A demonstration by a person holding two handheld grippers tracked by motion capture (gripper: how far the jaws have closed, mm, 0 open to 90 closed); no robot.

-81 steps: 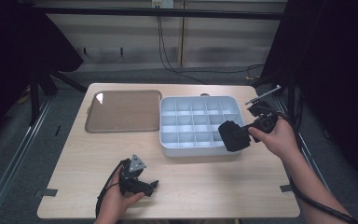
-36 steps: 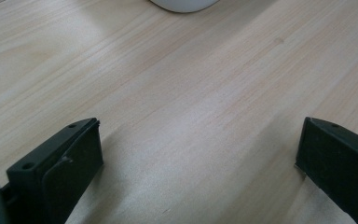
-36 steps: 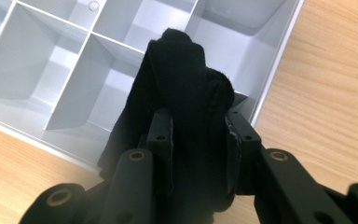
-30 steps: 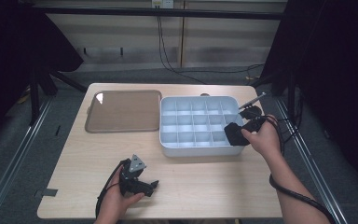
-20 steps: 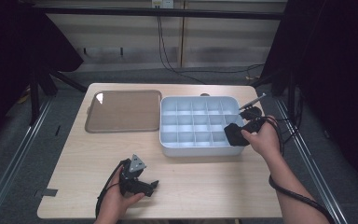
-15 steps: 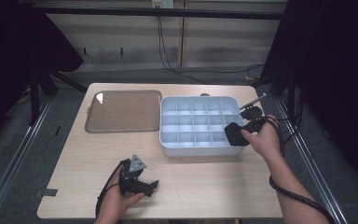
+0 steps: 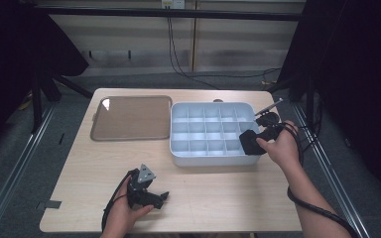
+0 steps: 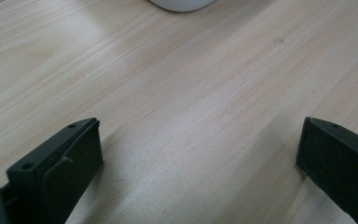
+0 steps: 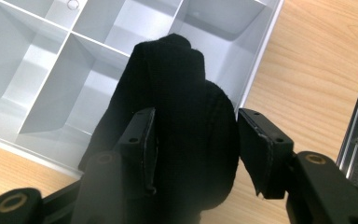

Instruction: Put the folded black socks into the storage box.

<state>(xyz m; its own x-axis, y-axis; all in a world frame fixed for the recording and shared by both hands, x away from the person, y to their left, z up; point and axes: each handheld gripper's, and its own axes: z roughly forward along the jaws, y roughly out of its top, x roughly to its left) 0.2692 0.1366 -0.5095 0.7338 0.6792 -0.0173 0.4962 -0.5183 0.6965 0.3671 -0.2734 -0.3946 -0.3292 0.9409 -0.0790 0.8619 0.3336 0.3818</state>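
A black rolled cloth bundle (image 9: 177, 116) hangs over the near right corner compartments of the white divided tray (image 9: 42, 74). It sits between the jaws of my right gripper (image 9: 195, 119), which have just been opening. The left pad still lies against the fabric and the right pad stands just off it. From above, the bundle (image 7: 250, 143) and right gripper (image 7: 257, 138) are at the tray's (image 7: 208, 157) right front corner. My left gripper (image 7: 161, 196) rests at the table's front with its jaws wide apart (image 8: 196, 135) over bare wood.
A flat brown tray (image 7: 131, 117) lies at the back left, beside the white one. A thin metal rod (image 7: 269, 106) sticks out near the table's right edge, behind my right hand. The wooden table (image 7: 218, 198) ends close to the right of that hand.
Since the oldest frame my right hand has carried the black bundle back and to the right, to the tray's right front corner. Over the last second neither hand has shifted.
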